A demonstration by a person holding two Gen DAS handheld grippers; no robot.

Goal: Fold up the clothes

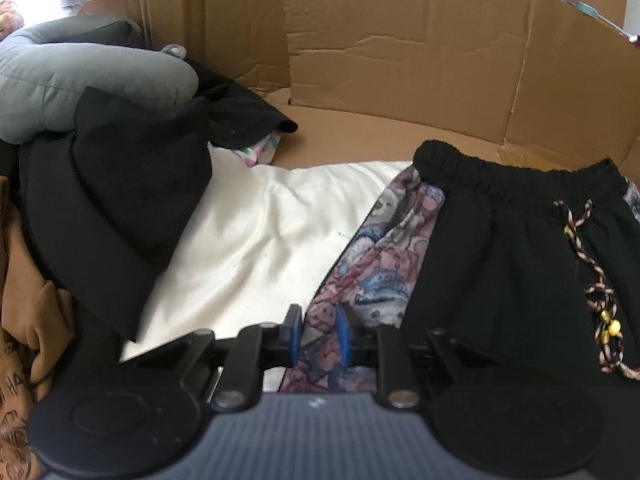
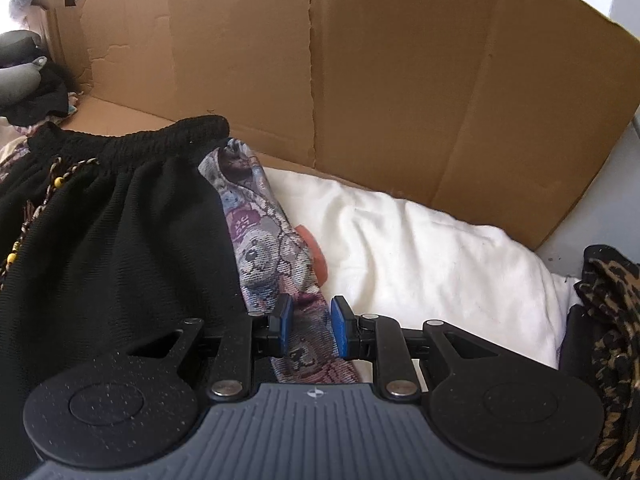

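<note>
The shorts [image 1: 500, 248] were lying flat on a white sheet [image 1: 256, 232], waistband [image 1: 512, 172] pointing away from both cameras toward the cardboard wall [image 1: 400, 52] at the back. They were black in the middle with a patterned panel down each side, kind of a tapestry print with teddy bears in pinks and blues. A braided drawstring [image 1: 600, 296] with yellow beads trailed down the front.

The left gripper [image 1: 318, 334] had its blue pads close together, pinching the edge of the left patterned panel [image 1: 384, 256] near the bottom of the shorts. Fabric filled the whole gap between the pads, so it looked like a real grip.

The right gripper [image 2: 308, 328] was doing the same on the other side: narrow gap, the right patterned panel [image 2: 260, 236] running straight between the pads and touching both. So both lower side edges were clamped.

Other stuff around: off to the left sat a heap with a grey pillow [image 1: 80, 80] on top of some black clothing [image 1: 120, 208], and a tan garment [image 1: 28, 300] with printing on it was at the left edge. In the right wrist view, something leopard print [image 2: 608, 344] sat at the far right, just beside the white sheet. A little orange-ish thing [image 2: 316, 252] peeked out from under the right panel; couldn't tell what it was.
</note>
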